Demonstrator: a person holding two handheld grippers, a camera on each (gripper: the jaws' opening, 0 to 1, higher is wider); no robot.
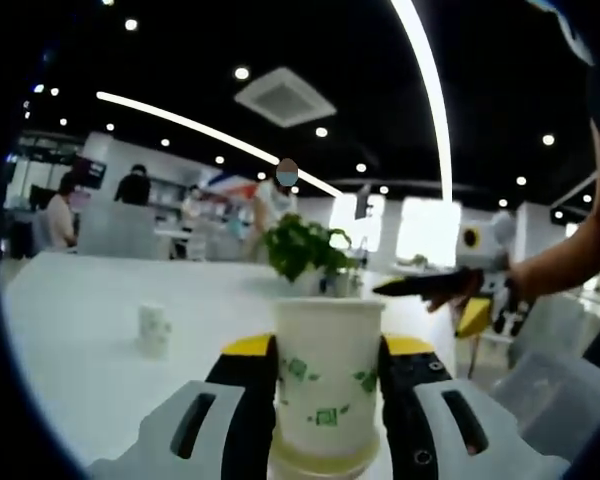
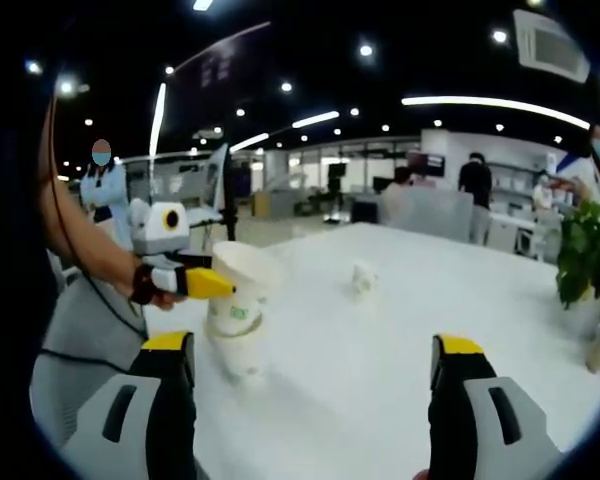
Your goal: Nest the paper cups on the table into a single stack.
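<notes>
Left gripper view: left gripper pinching a cup upright between its jaws, base apparently over another cup's rim on the table. A second cup stands well apart, farther across. The right gripper comes in from the right.

Right gripper view: right gripper spread, empty. The left gripper holds its cup above a lower one; the far cup waits.

Judgement: nesting in progress; next, seat the held cup, then fetch the far one.

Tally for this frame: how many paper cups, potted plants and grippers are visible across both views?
Paper cups: at least 2, one held by the left gripper (held cup), one small far cup on the table
Potted plants: 1
Grippers: 2, including the right gripper
Total: 5
</notes>
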